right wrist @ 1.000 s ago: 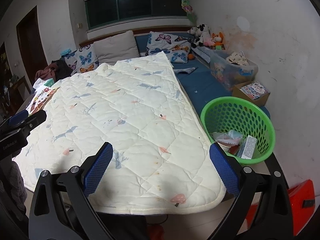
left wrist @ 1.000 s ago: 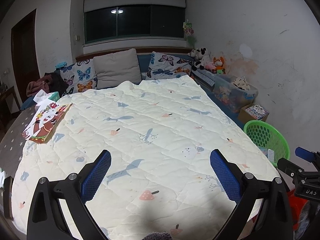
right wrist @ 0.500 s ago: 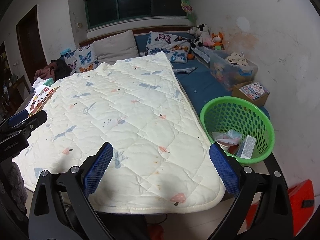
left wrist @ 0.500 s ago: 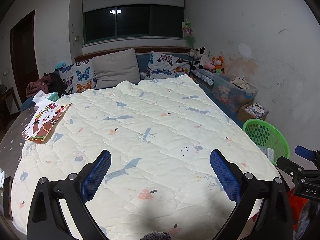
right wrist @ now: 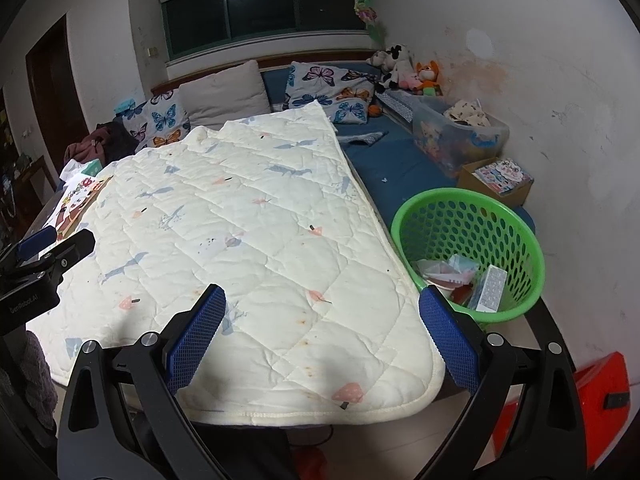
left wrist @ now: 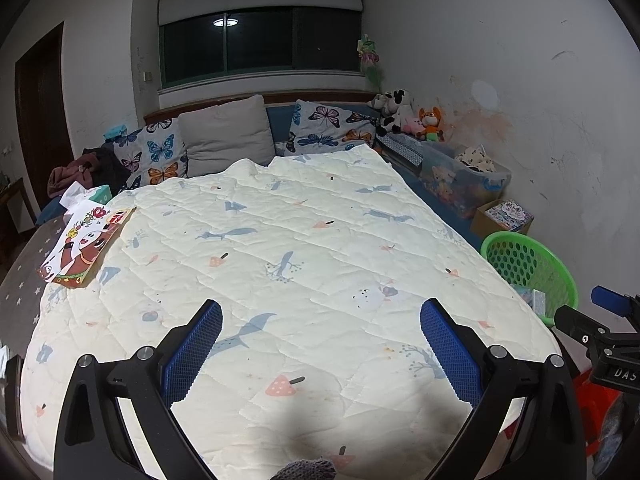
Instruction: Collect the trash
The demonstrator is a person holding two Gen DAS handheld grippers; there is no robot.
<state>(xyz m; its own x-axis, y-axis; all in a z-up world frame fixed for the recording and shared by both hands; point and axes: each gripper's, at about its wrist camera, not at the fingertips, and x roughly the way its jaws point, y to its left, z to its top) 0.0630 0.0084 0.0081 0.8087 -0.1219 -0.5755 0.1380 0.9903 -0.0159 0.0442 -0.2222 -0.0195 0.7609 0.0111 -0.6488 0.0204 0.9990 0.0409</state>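
Note:
A green plastic basket (right wrist: 468, 216) stands on the blue sheet at the bed's right side and holds a white carton (right wrist: 490, 288) and crumpled wrappers (right wrist: 448, 270). It shows at the right in the left wrist view (left wrist: 532, 256). My left gripper (left wrist: 320, 338) is open and empty above the foot of the cream quilt (left wrist: 288, 256). My right gripper (right wrist: 320, 328) is open and empty above the quilt's near right corner (right wrist: 256, 240), with the basket just right of it.
A picture book (left wrist: 84, 246) and a tissue pack (left wrist: 94, 194) lie at the bed's left edge. Pillows (left wrist: 228, 136), plush toys (left wrist: 408, 114), a clear storage bin (left wrist: 460, 178) and a cardboard box (right wrist: 498, 178) line the head and right wall. A red object (right wrist: 600, 400) sits on the floor.
Both grippers stay open and empty. The left wrist view has drifted slightly back and up; the right is almost still.

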